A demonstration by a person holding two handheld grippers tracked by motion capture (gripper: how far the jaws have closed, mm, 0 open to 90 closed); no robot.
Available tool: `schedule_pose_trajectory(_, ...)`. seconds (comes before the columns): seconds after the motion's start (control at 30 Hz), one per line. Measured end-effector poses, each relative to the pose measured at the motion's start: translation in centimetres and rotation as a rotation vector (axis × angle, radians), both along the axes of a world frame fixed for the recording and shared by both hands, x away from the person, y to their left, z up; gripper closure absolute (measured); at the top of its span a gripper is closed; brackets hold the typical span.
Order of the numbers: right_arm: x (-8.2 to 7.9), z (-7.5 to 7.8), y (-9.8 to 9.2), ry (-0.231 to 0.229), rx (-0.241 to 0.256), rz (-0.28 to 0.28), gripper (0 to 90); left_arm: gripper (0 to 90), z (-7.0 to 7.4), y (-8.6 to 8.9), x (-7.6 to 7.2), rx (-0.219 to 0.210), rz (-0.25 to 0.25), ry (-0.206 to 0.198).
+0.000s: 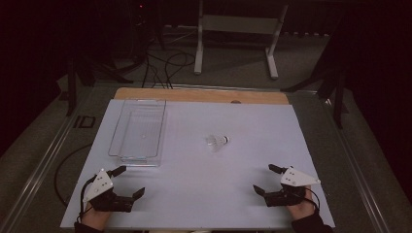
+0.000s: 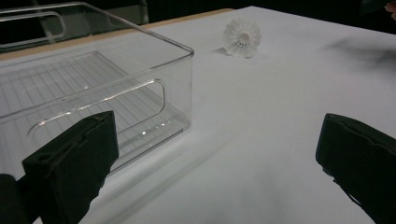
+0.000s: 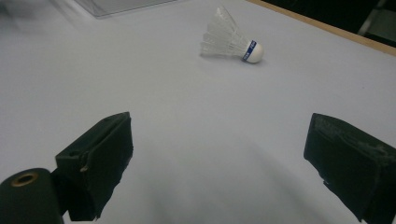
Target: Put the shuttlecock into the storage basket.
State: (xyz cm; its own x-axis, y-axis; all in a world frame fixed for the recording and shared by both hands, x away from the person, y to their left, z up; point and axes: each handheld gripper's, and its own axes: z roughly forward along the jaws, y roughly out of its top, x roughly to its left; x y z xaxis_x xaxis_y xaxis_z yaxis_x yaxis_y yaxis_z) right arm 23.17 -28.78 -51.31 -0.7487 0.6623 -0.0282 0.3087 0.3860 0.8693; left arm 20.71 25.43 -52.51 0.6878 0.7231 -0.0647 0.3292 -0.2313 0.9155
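Note:
A white feather shuttlecock (image 1: pixel 216 141) lies on its side near the middle of the white table (image 1: pixel 194 199); its cork with a blue band (image 3: pixel 251 51) points right. A clear plastic bin (image 1: pixel 138 131) stands empty at the left. My left gripper (image 1: pixel 131 180) rests open near the front left corner, just in front of the bin (image 2: pixel 93 93), with the shuttlecock (image 2: pixel 242 37) farther off. My right gripper (image 1: pixel 268 179) is open near the front right, its jaws wide apart and aimed toward the shuttlecock, nothing between them.
A wooden strip (image 1: pixel 201 95) runs along the table's far edge. Beyond it on the floor are a white metal stand (image 1: pixel 233 43) and black cables (image 1: pixel 167 65). Dark tripod legs (image 1: pixel 335 87) stand at the right.

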Motion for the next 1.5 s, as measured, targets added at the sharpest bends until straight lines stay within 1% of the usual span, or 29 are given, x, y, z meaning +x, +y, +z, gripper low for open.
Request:
schedule_pose_trajectory(0.13,-0.1,0.1,0.1,-0.007,-0.003,0.004,8.1,0.0,0.0,-0.1,0.0,0.002,-0.006,0.002)
schedule_pose_trajectory(0.17,-0.2,0.1,0.0,-0.007,0.004,0.008,8.1,0.0,0.1,-0.1,0.0,0.009,-0.005,0.002)
schedule_pose_trajectory(0.3,-0.2,0.2,0.0,-0.012,0.008,0.009,8.1,0.0,0.1,-0.1,0.0,0.01,-0.003,-0.002)
schedule_pose_trajectory(0.47,-0.2,0.3,-0.1,-0.021,0.009,-0.007,8.1,0.0,0.0,0.1,0.0,-0.003,0.0,0.001)
schedule_pose_trajectory(0.53,-0.2,0.4,-0.1,-0.022,0.014,-0.006,8.1,0.0,0.1,0.1,0.0,-0.006,0.004,0.002)
schedule_pose_trajectory(0.7,-0.2,0.3,-0.1,-0.025,0.009,-0.007,8.1,0.0,0.2,0.2,0.0,-0.017,0.005,0.001)
schedule_pose_trajectory(0.73,-0.2,0.4,-0.1,-0.027,0.018,-0.006,8.1,0.0,0.4,0.2,0.1,-0.024,-0.001,0.004)
schedule_pose_trajectory(0.83,-0.3,0.4,-0.1,-0.027,0.02,-0.006,8.1,0.0,0.7,0.2,0.0,-0.024,0.002,0.005)
schedule_pose_trajectory(0.87,-0.3,0.5,0.0,-0.028,0.018,-0.003,8.1,0.0,0.9,0.2,0.0,-0.026,-0.005,0.009)
schedule_pose_trajectory(0.9,-0.3,0.5,0.0,-0.028,0.018,-0.003,8.1,0.0,0.9,0.2,0.0,-0.026,-0.005,0.009)
schedule_pose_trajectory(0.97,-0.3,0.5,0.0,-0.029,0.018,-0.002,8.1,0.0,1.2,0.2,0.0,-0.011,-0.009,0.016)
schedule_pose_trajectory(1.1,-0.3,0.5,0.0,-0.026,0.025,-0.002,8.1,0.0,1.8,0.4,0.1,-0.002,-0.011,0.029)
schedule_pose_trajectory(1.13,-0.3,0.5,0.0,-0.026,0.025,-0.004,8.1,0.0,2.0,0.4,0.1,-0.001,-0.008,0.037)
schedule_pose_trajectory(1.2,-0.3,0.5,0.0,-0.023,0.03,-0.001,8.1,0.0,2.5,0.5,0.2,0.001,-0.016,0.043)
schedule_pose_trajectory(1.3,-0.3,0.5,0.1,-0.02,0.033,0.001,8.1,0.0,3.1,0.3,0.2,0.025,-0.026,0.045)
schedule_pose_trajectory(1.4,-0.3,0.5,0.1,-0.019,0.032,0.005,8.2,0.0,3.8,0.1,0.4,0.035,-0.039,0.053)
schedule_pose_trajectory(1.5,-0.3,0.5,0.2,-0.016,0.03,0.008,8.1,0.0,4.4,-0.1,0.6,0.062,-0.055,0.058)
